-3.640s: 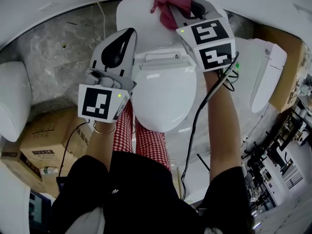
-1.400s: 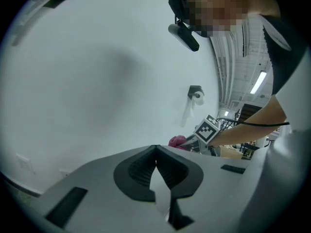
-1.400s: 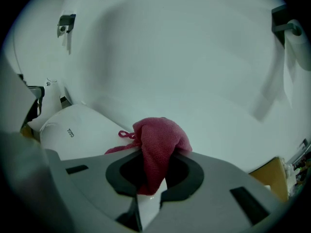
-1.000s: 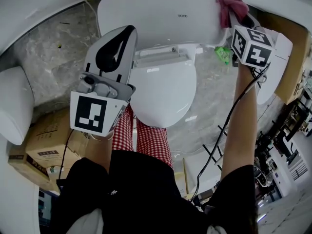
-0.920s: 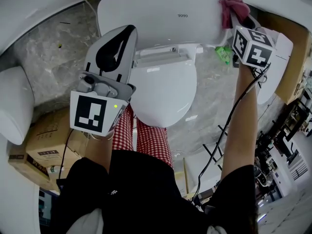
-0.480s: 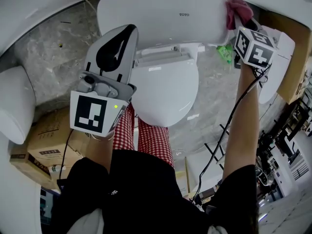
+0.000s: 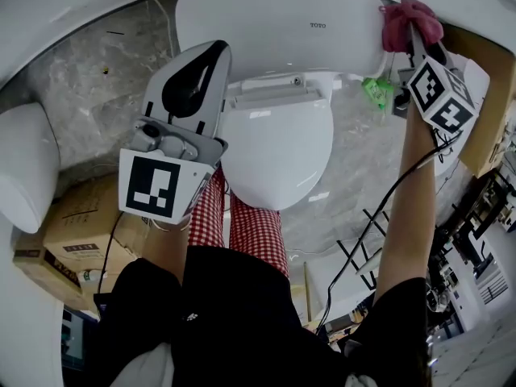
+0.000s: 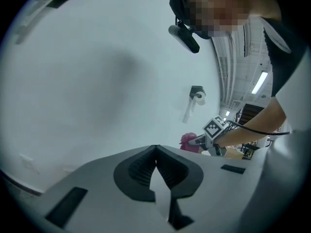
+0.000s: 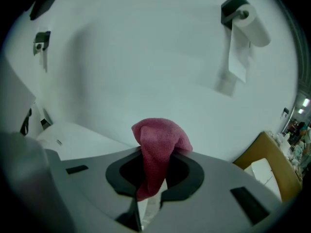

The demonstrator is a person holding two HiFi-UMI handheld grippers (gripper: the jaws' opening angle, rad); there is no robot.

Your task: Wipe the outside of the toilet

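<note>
Right gripper [image 7: 413, 37], clamped on the pink cloth [image 7: 409, 18], sits at the toilet tank's [image 7: 282, 22] right end while my left gripper [image 7: 213, 53] idles closed on nothing in front of that tank, so I judge the seat lid [image 7: 278, 156] and everything below it are left to wipe

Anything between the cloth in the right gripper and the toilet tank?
Nothing visible. The right gripper has its jaws shut on the pink cloth, which sits at the right end of the tank with no object between them. The green thing lies lower, beside the toilet, out of the path.
</note>
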